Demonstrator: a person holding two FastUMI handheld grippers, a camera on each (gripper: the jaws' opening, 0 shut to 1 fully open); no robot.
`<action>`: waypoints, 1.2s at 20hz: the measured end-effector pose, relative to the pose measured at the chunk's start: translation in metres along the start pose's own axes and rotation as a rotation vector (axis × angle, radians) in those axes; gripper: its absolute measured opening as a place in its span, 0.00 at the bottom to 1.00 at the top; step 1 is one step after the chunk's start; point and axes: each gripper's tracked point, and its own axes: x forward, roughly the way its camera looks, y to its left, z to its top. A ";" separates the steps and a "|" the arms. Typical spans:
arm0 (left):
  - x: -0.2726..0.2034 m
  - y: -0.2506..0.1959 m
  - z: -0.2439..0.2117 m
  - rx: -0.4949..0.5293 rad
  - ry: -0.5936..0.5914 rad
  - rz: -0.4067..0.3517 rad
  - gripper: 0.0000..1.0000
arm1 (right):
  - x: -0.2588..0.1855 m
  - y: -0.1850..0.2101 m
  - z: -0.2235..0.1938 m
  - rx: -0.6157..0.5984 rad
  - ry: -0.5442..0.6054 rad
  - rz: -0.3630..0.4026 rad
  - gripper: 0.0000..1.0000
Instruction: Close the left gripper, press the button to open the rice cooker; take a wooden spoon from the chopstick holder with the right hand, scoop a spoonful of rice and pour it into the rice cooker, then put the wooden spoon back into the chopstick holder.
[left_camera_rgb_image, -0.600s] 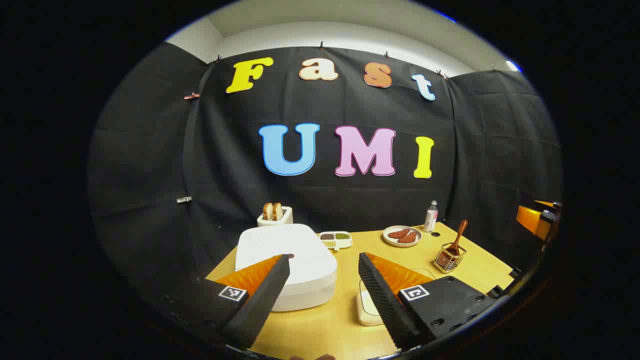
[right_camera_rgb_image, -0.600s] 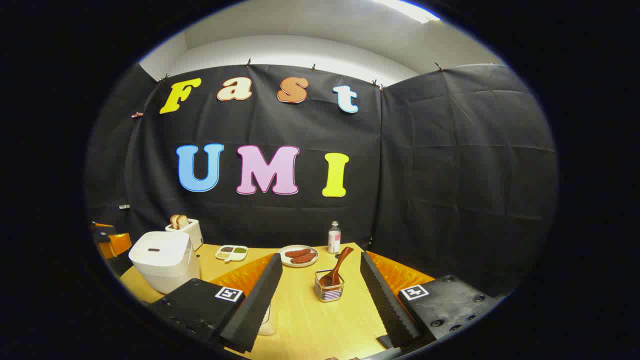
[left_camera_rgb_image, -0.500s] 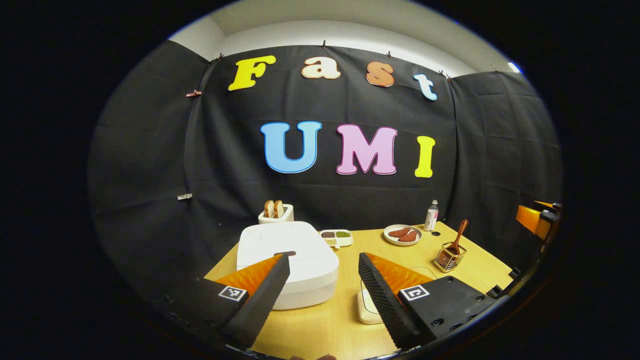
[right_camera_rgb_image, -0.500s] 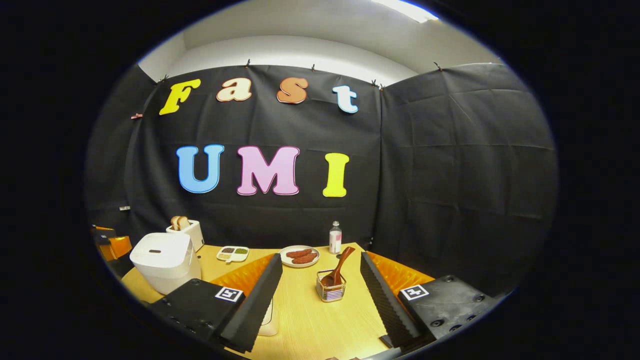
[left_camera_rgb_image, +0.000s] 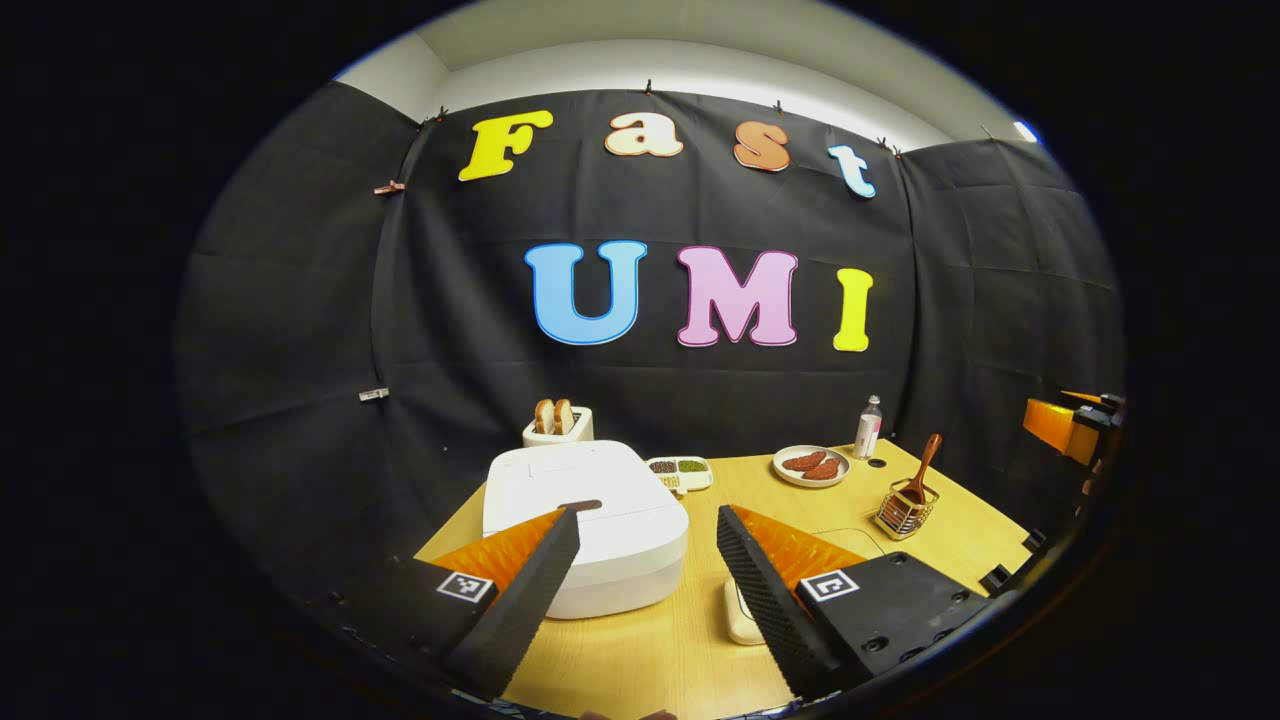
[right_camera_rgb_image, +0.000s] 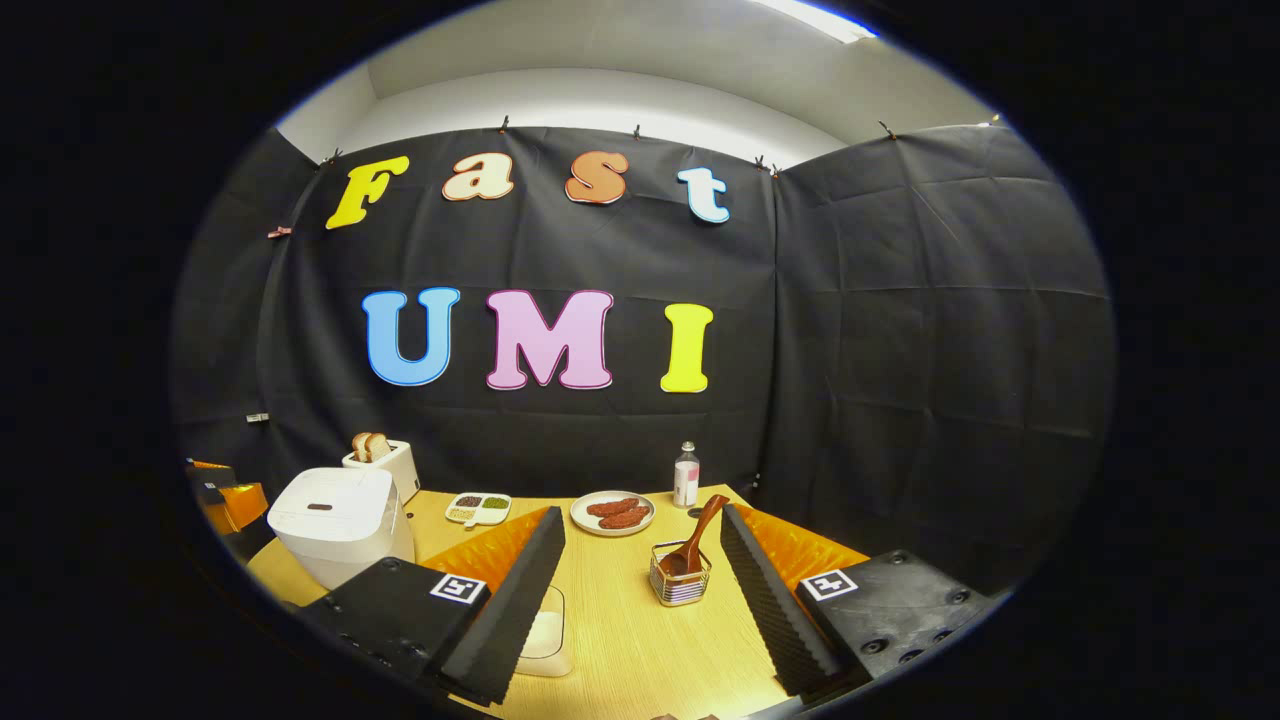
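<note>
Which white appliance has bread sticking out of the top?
The toaster by the back wall, behind the rice cooker. Two slices stand in its slots; the cooker's lid is flat and shut.

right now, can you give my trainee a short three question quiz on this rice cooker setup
1. True or false: the rice cooker lid is shut.
2. Where is the wooden spoon? A) in the chopstick holder B) on the plate C) in the right hand-held gripper
3. Fill in: the left hand-held gripper has its jaws ____.

Key: 1 true; 2 A; 3 open, nothing between them, with the cooker's button just past one fingertip.
</note>
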 end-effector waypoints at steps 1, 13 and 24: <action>0.003 -0.003 0.003 -0.003 -0.001 -0.002 0.96 | 0.003 0.000 0.000 0.005 0.007 0.000 0.98; 0.051 0.015 0.028 0.024 0.006 0.084 0.96 | 0.071 0.003 0.008 -0.013 0.003 0.070 0.98; 0.123 0.075 0.036 -0.059 0.043 0.180 0.33 | 0.081 0.000 -0.019 -0.036 0.045 0.140 0.99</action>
